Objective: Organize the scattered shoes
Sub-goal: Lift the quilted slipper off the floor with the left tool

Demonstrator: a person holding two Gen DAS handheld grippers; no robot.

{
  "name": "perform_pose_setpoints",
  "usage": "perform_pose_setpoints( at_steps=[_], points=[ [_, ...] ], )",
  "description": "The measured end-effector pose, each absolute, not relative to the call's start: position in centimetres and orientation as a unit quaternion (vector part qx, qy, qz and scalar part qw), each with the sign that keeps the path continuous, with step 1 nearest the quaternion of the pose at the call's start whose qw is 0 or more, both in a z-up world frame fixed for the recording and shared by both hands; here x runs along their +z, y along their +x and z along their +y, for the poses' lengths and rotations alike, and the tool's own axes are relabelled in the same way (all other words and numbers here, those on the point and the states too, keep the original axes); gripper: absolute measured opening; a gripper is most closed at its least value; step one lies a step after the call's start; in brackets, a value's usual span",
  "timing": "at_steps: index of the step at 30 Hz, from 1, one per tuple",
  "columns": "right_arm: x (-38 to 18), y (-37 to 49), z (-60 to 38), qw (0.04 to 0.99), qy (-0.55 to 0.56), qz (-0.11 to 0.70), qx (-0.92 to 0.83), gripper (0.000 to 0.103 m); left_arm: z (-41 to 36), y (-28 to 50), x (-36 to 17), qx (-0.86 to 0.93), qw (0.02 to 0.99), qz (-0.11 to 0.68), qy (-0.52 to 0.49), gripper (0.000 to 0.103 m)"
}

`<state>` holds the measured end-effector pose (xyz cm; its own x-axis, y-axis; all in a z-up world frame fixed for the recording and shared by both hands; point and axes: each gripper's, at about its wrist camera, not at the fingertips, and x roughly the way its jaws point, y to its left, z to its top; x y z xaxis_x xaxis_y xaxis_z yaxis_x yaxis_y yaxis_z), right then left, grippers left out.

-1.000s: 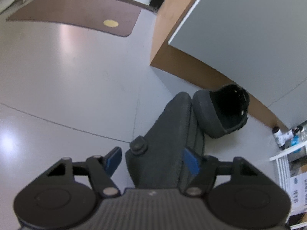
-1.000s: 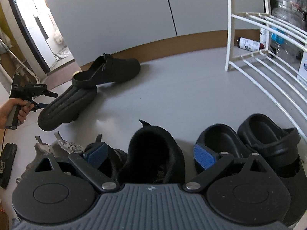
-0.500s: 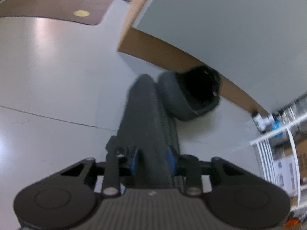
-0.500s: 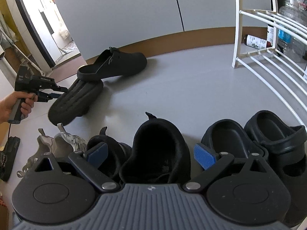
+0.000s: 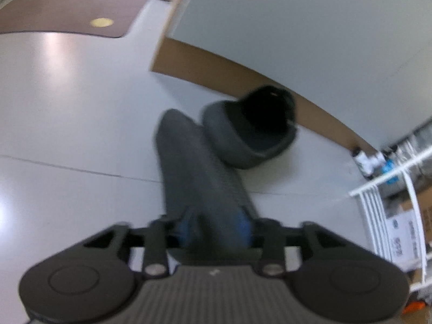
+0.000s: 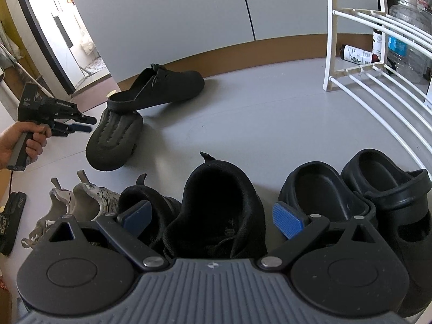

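i see my left gripper low over the grey floor, and an overturned dark clog lies with its ribbed sole up between the two blue pads; the jaws have just been opening again, and this view is blurred, so i cannot tell for sure if the pads touch the sole; in the right wrist view the left gripper is held by a hand, and its fingertips stand just beside the heel end of this clog, apart from it as far as i can see, so i read the left jaws as open and holding nothing; the clog rests tilted, with its far end under or against the second dark clog, which stands upright near the brown baseboard of the grey wall.

my right gripper has its jaws wide, with nothing pressed between the pads; a black sneaker stands between them, heel opening toward the camera, and i see no contact; just beside it on the left is another black sneaker, partly behind the left pad; farther left stands a pair of white sneakers; on the right side stands a pair of black rubber clogs, side by side; these shoes form a row on the floor; a white wire rack is at the right, with bottles behind it.
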<state>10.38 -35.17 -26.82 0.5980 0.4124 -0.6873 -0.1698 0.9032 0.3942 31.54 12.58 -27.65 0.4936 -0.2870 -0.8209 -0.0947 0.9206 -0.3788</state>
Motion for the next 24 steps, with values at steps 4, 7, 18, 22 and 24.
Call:
perform_pose_setpoints(
  at_steps=[4,7,18,22,24],
  points=[
    [-26.8,10.4,-35.0,0.882,0.142,0.418,0.168,0.099,13.6,31.8,-29.3,-0.034,0.828,0.520,-0.208,0.067],
    [-26.9,10.3,-35.0,0.882,0.138,0.417,0.169,0.099,14.0,31.7,-30.6,-0.022,0.817,0.540,-0.201,0.067],
    [-27.2,10.5,-34.7,0.879,0.136,0.423,0.172,0.099,13.9,31.8,-32.2,-0.045,0.793,0.551,-0.254,0.072],
    [-27.3,10.5,-34.5,0.879,0.134,0.424,0.174,0.099,11.9,32.4,-31.6,-0.065,0.799,0.549,-0.238,0.071],
    [-27.4,10.6,-34.5,0.878,0.134,0.425,0.174,0.099,10.8,32.8,-31.5,-0.074,0.799,0.547,-0.240,0.071]
  ],
)
